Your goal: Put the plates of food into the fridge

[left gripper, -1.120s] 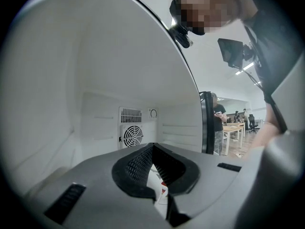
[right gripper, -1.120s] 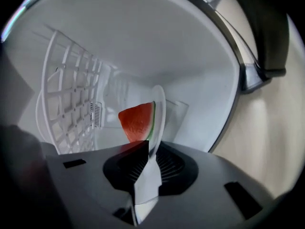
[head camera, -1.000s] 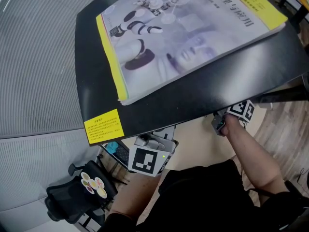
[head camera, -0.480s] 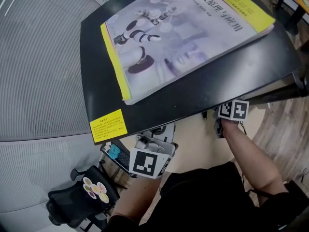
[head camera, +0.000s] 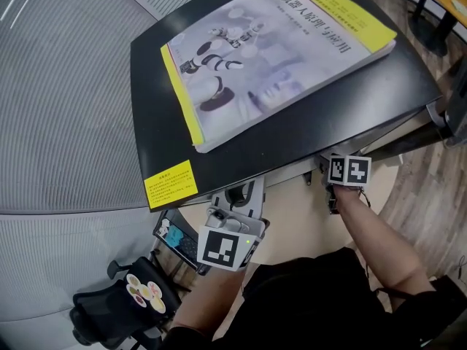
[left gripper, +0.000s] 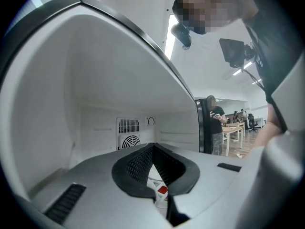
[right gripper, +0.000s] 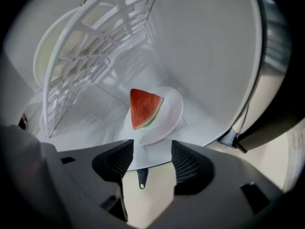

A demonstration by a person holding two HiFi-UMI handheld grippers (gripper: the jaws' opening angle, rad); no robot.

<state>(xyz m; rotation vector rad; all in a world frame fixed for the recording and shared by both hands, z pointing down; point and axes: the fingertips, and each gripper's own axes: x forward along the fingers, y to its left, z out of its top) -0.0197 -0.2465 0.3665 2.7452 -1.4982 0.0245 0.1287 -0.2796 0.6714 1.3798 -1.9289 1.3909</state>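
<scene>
As right tool [right gripper: 151, 151] jaws have just been opening | wide | plate [right gripper: 174, 106] at tips, ungripped

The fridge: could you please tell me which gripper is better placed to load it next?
Left, probably. The left gripper is shut on a white plate carrying something red and faces into the fridge. The right gripper has just been opening its jaws, gripping nothing; the watermelon plate already sits inside.

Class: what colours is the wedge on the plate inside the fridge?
The wedge is red with a green edge; right gripper view.
</scene>
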